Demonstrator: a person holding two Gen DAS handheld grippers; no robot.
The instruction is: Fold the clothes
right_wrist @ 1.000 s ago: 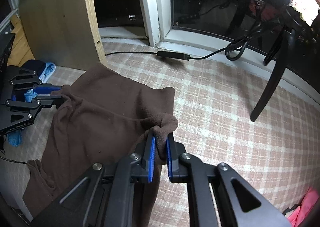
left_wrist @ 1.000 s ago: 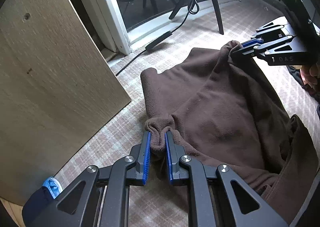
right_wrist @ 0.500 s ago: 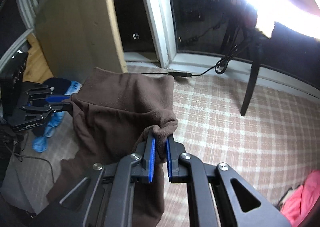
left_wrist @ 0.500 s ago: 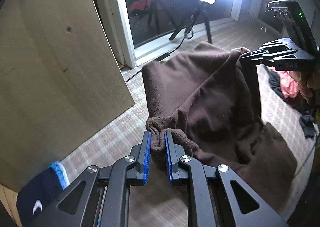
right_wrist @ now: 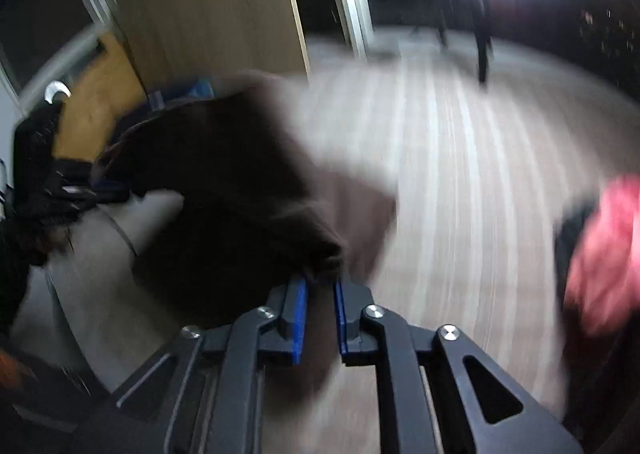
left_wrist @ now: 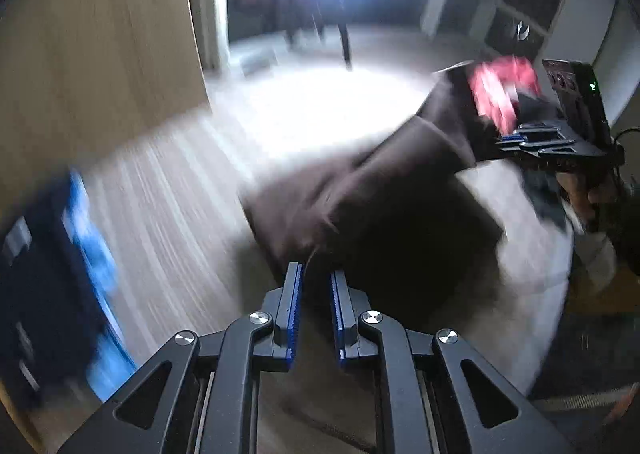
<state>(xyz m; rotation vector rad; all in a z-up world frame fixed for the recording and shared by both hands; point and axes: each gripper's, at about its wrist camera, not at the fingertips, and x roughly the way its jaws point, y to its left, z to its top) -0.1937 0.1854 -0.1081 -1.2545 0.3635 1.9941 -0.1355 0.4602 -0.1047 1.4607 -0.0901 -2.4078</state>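
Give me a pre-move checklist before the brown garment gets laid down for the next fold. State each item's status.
1. Left gripper grips the brown garment: ok, cloth sits between its pads.
2. Right gripper grips the garment's other corner: ok, a bunch of cloth is pinched there, though its jaws have just been opening slightly.
3. Garment spread between both grippers: ok, it hangs stretched from one to the other.
4. Garment free of twists or doubled layers: cannot tell, both views are motion-blurred.
5. Carpet ahead free for laying down: ok in the middle; a pink garment lies at the right edge.
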